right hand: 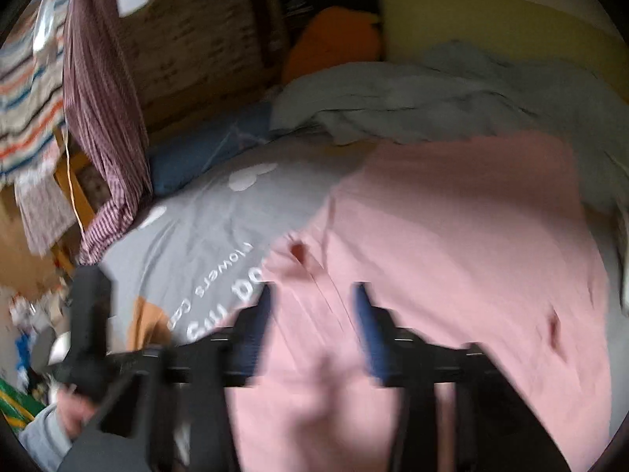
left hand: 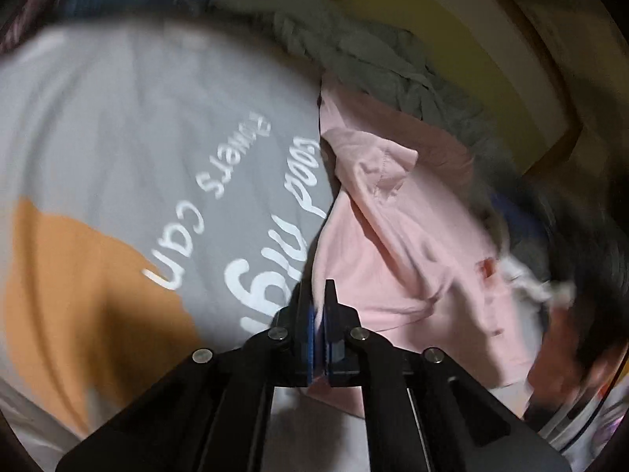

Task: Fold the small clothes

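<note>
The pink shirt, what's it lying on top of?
The pink shirt lies on a grey bedsheet with white lettering. The sheet shows only to its left; whatever is under the shirt itself is covered.

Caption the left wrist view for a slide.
Left gripper shut on pink garment, lying on grey printed bedsheet.

Bed w/ grey printed cover (right hand: pixel 204 212), blue pillow (right hand: pixel 196 153), rumpled grey blanket (right hand: pixel 412 98). Yellow wall (right hand: pixel 491 19) behind. Striped cloth (right hand: pixel 98 90) hanging left. Dim light.
</note>
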Available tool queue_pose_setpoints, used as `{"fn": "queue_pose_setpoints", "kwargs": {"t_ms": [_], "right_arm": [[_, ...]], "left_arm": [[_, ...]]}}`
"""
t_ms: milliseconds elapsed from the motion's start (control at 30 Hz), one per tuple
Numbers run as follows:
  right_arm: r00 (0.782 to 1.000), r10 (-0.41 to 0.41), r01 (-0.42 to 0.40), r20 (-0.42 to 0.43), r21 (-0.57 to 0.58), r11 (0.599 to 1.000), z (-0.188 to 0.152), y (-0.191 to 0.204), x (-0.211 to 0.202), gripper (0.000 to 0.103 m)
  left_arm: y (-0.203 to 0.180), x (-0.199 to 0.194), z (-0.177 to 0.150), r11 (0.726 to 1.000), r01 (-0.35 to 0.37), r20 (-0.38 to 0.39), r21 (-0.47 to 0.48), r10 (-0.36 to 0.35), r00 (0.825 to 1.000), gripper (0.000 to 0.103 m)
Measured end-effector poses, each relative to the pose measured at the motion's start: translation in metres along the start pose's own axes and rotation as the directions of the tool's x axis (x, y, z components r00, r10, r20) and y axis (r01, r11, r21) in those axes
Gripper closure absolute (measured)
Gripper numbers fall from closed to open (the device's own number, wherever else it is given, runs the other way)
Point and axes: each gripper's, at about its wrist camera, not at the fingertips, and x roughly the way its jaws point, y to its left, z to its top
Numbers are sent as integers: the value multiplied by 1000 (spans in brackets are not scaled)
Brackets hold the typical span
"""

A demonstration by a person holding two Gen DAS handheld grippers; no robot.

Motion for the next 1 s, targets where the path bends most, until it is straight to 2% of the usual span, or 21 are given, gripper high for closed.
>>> {"fn": "queue_pose_setpoints", "kwargs": {"t_ms": [67, 133, 200, 233, 267, 333, 400, 467, 600, 633, 667, 700, 733, 767, 800, 833, 867, 933, 1000], "right_arm": [[999, -2, 0, -37, -52, 999, 12, 15, 30, 37], [993, -31, 20, -112, -96, 995, 20, 24, 67, 38], [986, -31, 13, -165, -107, 994, 21, 23, 93, 62], [982, -23, 4, -186, -102, 995, 21, 21, 103, 90], [983, -20, 4, -184, -88, 996, 21, 18, 107, 100], [991, -95, 92, -97, -35, 995, 28, 2, 101, 100], [986, -162, 164, -46, 37, 986, 34, -16, 95, 100], [984, -163, 171, -76, 117, 978, 36, -39, 97, 100], [967, -161, 188, -195, 128, 974, 24, -55, 114, 99], [966, -160, 190, -201, 141, 971, 19, -59, 112, 95], [968, -160, 191, -192, 156, 969, 16, -61, 109, 81], [972, -172, 202, -160, 192, 960, 12, -67, 98, 74], [976, -170, 196, -133, 216, 957, 9, -73, 88, 62], [984, -151, 171, -96, 245, 954, 4, -78, 74, 56], [991, -112, 127, -68, 270, 955, 0, -82, 61, 57], [998, -45, 58, -51, 293, 954, -9, -85, 45, 57], [999, -16, 30, -49, 297, 954, -14, -84, 38, 57], [998, 42, -24, -54, 293, 956, -32, -81, 19, 57], [994, 67, -40, -82, 294, 955, -51, -76, 11, 57]], "left_arm": [[-4, -2, -7, 999, -31, 6, 25, 31, 1000, 100], [-5, 1, -4, 999, -39, 6, 22, 39, 999, 100], [-3, 3, -4, 999, -38, 0, 29, 38, 999, 100], [0, 2, -4, 998, -43, -2, 39, 43, 999, 100], [2, 1, -5, 998, -48, -1, 49, 48, 999, 100], [7, -2, -9, 995, -62, -4, 75, 63, 998, 100], [6, 1, -9, 995, -65, -4, 81, 66, 998, 100], [9, 2, -7, 996, -61, -12, 72, 62, 998, 100], [9, 5, -6, 995, -62, -19, 76, 63, 998, 99], [9, 7, -2, 995, -56, -20, 80, 58, 998, 99], [10, 5, 0, 996, -33, -22, 77, 35, 999, 98], [12, 4, 4, 998, -1, -24, 65, 3, 1000, 93], [15, 0, 7, 998, 44, -24, 46, -43, 999, 82], [19, -6, 13, 995, 103, -16, 15, -102, 995, 76], [22, -13, 20, 988, 155, -4, -14, -155, 988, 68], [25, -17, 29, 978, 203, 2, -44, -203, 979, 65], [28, -19, 44, 964, 250, 3, -89, -250, 968, 65], [28, -18, 72, 963, 243, -3, -119, -245, 969, 65], [19, -4, 103, 976, 209, -11, -66, -210, 978, 65]]}}
